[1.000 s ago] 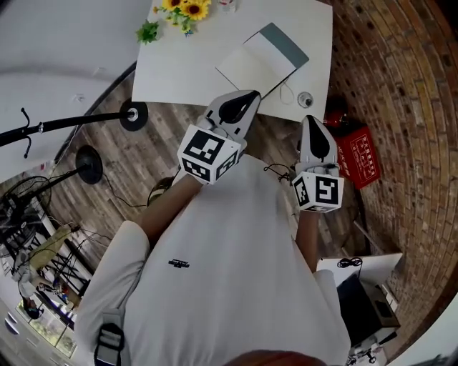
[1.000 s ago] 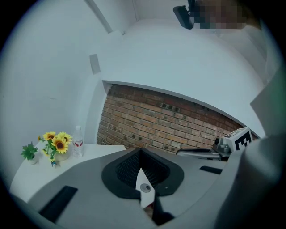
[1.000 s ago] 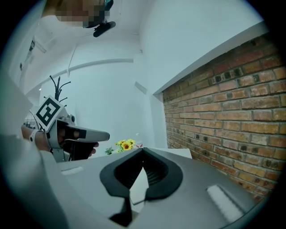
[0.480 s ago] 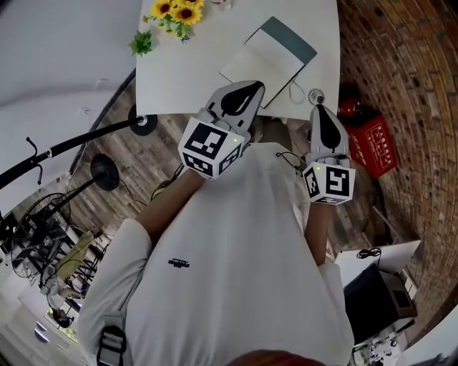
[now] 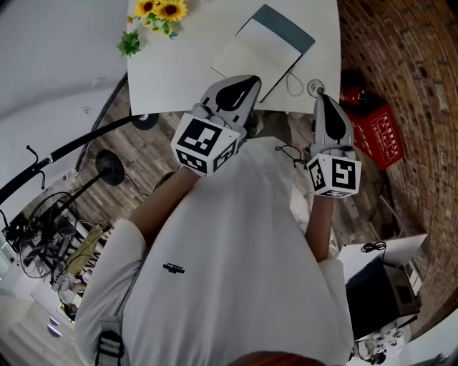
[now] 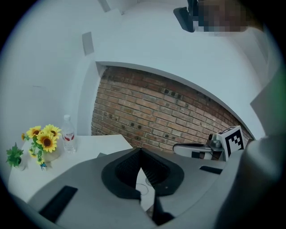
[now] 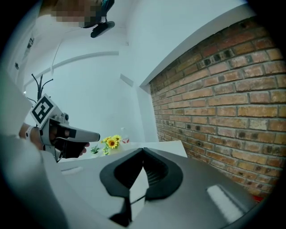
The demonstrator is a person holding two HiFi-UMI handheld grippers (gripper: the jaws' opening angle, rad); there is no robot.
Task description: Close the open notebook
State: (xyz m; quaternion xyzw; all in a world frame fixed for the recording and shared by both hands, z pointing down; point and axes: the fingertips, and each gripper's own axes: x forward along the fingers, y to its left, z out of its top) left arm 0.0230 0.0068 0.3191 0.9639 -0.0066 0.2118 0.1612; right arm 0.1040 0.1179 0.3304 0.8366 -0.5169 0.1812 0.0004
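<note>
Plank floor [image 5: 161, 146] lies under me, and a brick wall [image 5: 418, 78] runs down the right side of the room. Nearest is the white shirt [image 5: 236, 257] of the person carrying both tools.

The left tool [image 5: 247, 87] points ahead over the near edge of the white table [image 5: 179, 78]. Its jaws are together at the tips with nothing between them. The right tool [image 5: 322, 101] is level with it and well apart to the right. Its jaws are also together and empty, with the tip beside a small round thing [image 5: 313, 88] on a thin cord at the table's near right corner. A red box [image 5: 383, 136] sits on the floor by the wall.

Just beyond the left tool, the notebook [image 5: 257, 53] lies open and flat on the table, turned at a slant. It shows a pale page with a grey-green band along its far side. Neither tool touches it.

Farther left, at the table's far corner, are sunflowers [image 5: 156, 10]. The left gripper view shows a clear bottle [image 6: 67, 134] next to them.
</note>
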